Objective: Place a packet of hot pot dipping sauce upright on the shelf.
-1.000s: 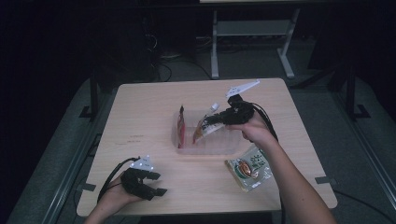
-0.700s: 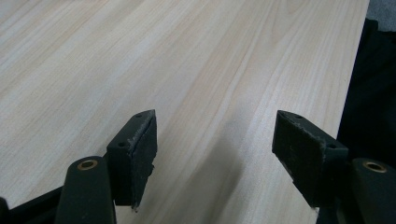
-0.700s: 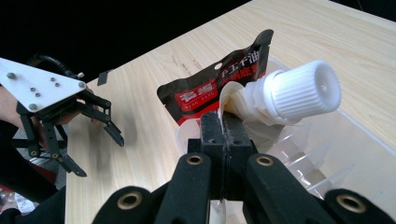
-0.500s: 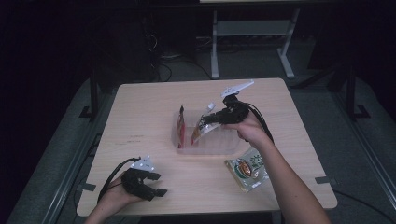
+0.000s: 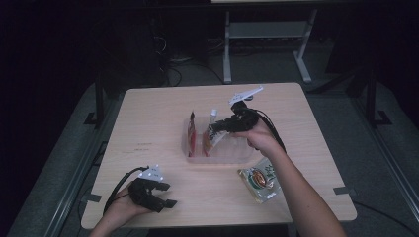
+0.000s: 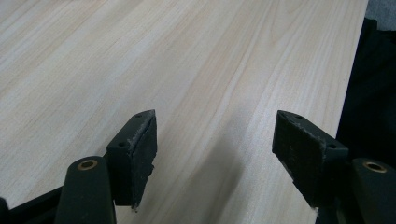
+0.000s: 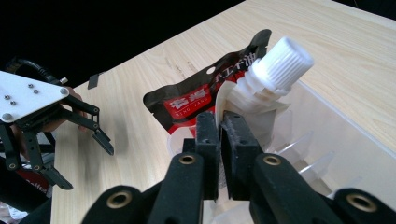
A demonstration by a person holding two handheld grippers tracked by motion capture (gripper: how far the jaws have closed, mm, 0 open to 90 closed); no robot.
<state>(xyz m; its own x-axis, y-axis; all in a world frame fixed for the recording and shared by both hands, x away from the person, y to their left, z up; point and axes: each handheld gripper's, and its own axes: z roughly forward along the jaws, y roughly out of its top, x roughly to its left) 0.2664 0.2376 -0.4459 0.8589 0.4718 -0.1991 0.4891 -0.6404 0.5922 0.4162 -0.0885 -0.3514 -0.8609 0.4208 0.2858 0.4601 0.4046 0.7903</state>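
The white-capped spout pouch (image 7: 261, 88) stands in the clear plastic bin (image 5: 237, 157) at table centre, pinched by my right gripper (image 7: 219, 122) to seat it upright at three o'clock of the red-and-black pouch (image 7: 196, 100).

Both grippers I work with are black, skeletal linkages. The left gripper (image 5: 165, 197) carries a white three-cornered plate dotted with small screws and trails a black cable off the table edge. The right gripper (image 5: 213, 131) wears a matching plate and a looping black cable. Up close, its arms show brass-ringed pivot holes, and the blocky black pads (image 6: 140, 149) look worn and scuffed. My forearms are bare, no sleeves.
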